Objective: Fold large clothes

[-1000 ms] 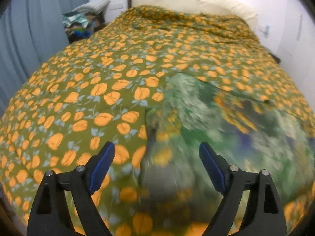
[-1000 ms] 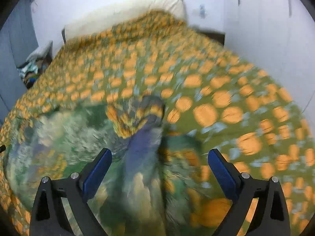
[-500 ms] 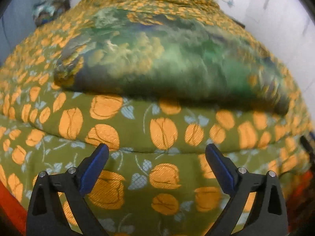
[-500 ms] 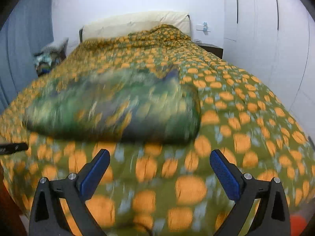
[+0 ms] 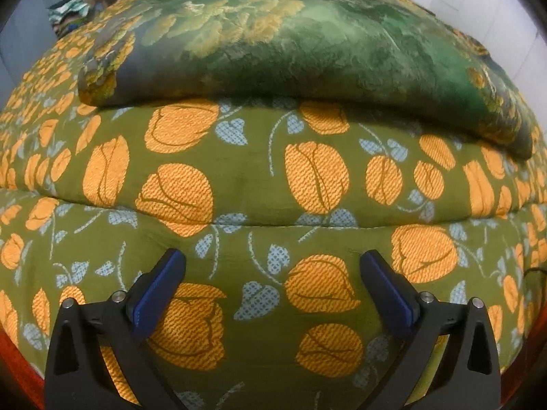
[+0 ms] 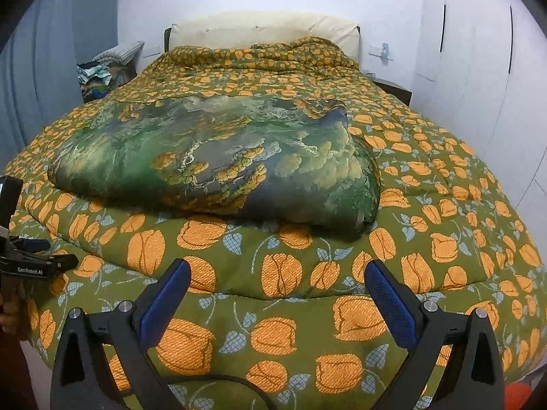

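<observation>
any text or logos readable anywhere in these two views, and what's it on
"GenRobot.AI": white lettering on the black body of the left tool, seen at the left edge of the right wrist view.
Nothing else reads: the folded green garment and the orange-flowered quilt carry only patterns, and the small wall fitting by the headboard shows no legible marking.

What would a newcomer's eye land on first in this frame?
First, the folded green garment with its painterly landscape print, lying across the middle of the bed. Next, the olive bedspread covered in orange flowers, filling nearly everything beneath it up to the cream headboard. Nearest the cameras, the left gripper and right gripper both sit open and empty at the foot of the bed.
</observation>
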The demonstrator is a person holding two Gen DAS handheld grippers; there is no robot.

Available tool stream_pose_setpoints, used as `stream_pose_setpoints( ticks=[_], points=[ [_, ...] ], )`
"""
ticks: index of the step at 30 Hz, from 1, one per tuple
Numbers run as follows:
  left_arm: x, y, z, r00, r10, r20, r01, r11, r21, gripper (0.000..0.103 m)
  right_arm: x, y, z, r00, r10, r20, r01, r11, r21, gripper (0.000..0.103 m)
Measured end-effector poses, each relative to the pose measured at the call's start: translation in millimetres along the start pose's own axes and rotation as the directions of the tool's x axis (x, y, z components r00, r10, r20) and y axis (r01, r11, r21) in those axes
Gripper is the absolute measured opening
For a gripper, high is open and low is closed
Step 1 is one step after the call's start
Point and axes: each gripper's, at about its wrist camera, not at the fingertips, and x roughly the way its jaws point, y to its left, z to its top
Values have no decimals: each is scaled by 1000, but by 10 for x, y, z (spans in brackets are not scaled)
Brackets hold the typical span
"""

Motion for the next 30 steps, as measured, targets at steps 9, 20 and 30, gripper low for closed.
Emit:
stream_pose_setpoints(
  ticks=[9, 20, 30],
  points=[
    [72, -75, -89, 1000, 2, -11, -2, 1000, 0, 103, -6, -80, 30, 1000, -14, 14, 14, 999, 29, 100],
    [-1, -212, -117, 999, 22, -28, -20, 995, 95, 102, -222, -123, 126, 991, -61, 116, 61, 998, 7, 100],
    [-697, -309, 119, 984, -129, 123, 114, 986, 121, 102, -194, -252, 146, 994, -40, 101, 33, 997, 69, 100]
  ],
)
